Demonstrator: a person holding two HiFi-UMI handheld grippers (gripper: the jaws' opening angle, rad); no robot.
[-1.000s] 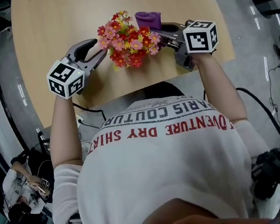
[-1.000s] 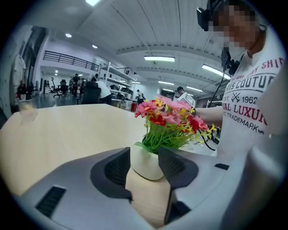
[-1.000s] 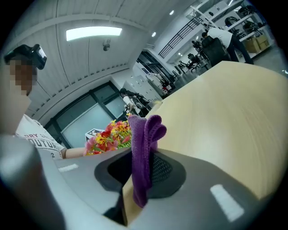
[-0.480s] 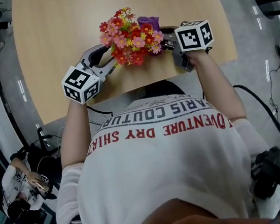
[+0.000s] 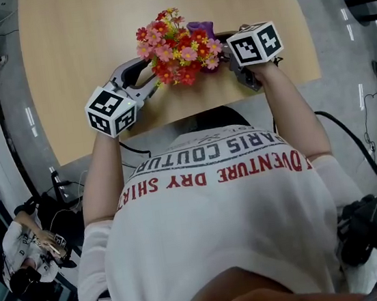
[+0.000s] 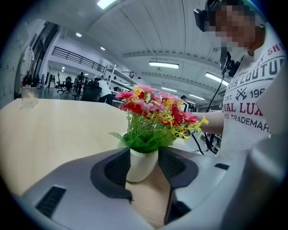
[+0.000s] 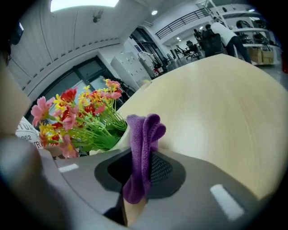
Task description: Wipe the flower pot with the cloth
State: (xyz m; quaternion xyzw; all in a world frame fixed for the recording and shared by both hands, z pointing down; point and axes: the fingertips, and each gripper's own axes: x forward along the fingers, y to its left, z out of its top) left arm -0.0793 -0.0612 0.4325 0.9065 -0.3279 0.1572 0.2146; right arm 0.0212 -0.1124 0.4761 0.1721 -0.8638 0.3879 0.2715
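A small white flower pot with red, pink and yellow flowers stands near the front edge of the wooden table. My left gripper has its dark pads against both sides of the pot, shut on it. In the head view the left gripper comes in from the left, its tips hidden under the flowers. My right gripper is shut on a folded purple cloth, which stands up between the jaws just right of the flowers. The cloth shows behind the bouquet.
A clear glass cup stands far off on the table. The table's front edge runs just below the grippers, close to the person's body. Cables and dark gear lie on the floor around the table.
The left gripper moved right, in to the pot, then stayed still. The right gripper sank and tipped downward, bringing the purple cloth lower behind the flowers.
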